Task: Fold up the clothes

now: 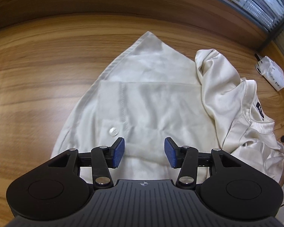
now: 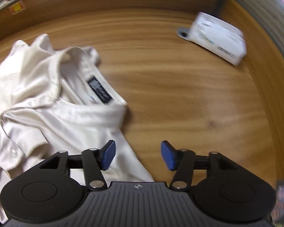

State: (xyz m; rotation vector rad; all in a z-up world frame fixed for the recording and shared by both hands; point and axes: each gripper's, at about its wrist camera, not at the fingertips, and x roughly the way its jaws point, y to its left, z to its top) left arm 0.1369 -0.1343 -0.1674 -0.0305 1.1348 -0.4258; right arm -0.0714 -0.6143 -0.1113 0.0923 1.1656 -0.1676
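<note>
Shirt lies part-folded on the table, collar bunched (likely awaiting smoothing); left gripper and right gripper hover above, jaws apart, holding nothing.

Cream-white satin shirt, partly folded, lying flat on the tabletop ahead of and under the left claw; pearly button just beyond it; crumpled collar with dark label ahead-left of the right claw.
</note>
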